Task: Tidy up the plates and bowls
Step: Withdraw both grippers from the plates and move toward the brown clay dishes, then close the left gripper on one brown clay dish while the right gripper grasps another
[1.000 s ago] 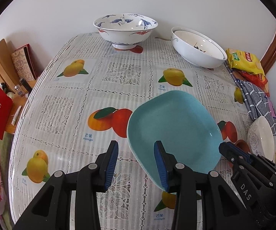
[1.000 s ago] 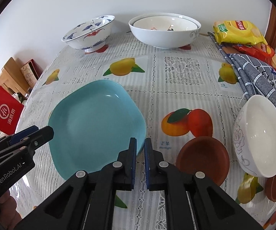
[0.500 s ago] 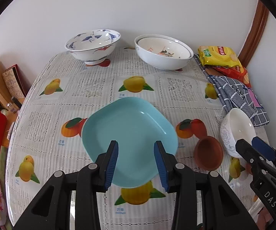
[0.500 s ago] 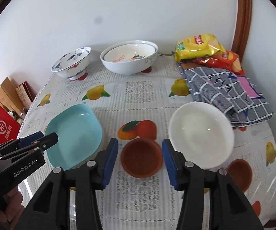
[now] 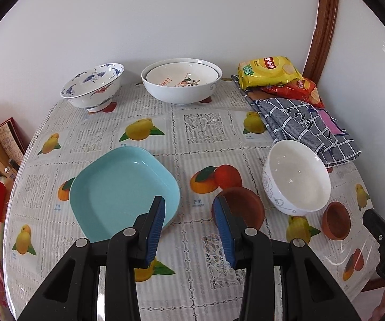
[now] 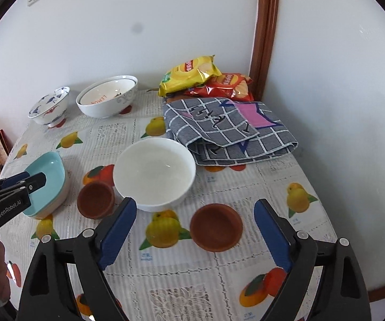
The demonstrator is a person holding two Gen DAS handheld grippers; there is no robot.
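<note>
A turquoise plate (image 5: 123, 187) lies at the table's left; in the right wrist view (image 6: 48, 176) it tops a small stack. A white bowl (image 5: 296, 176) (image 6: 153, 172) sits mid-right, with a brown bowl (image 5: 241, 208) (image 6: 96, 199) to its left and another brown bowl (image 5: 336, 223) (image 6: 216, 227) nearer the front. My left gripper (image 5: 189, 226) is open and empty, above the table between plate and brown bowl. My right gripper (image 6: 193, 236) is wide open and empty, hovering over the front brown bowl.
A blue-patterned bowl (image 5: 93, 87) and nested white bowls (image 5: 181, 83) stand at the back. Snack bags (image 5: 268, 72) and a folded checked cloth (image 6: 227, 131) lie at the back right by the wall. The table (image 5: 200, 131) drops off at left, above boxes.
Both grippers have pulled back and swung right, away from the turquoise plate. The right gripper went from shut to wide open. The left stayed open.
</note>
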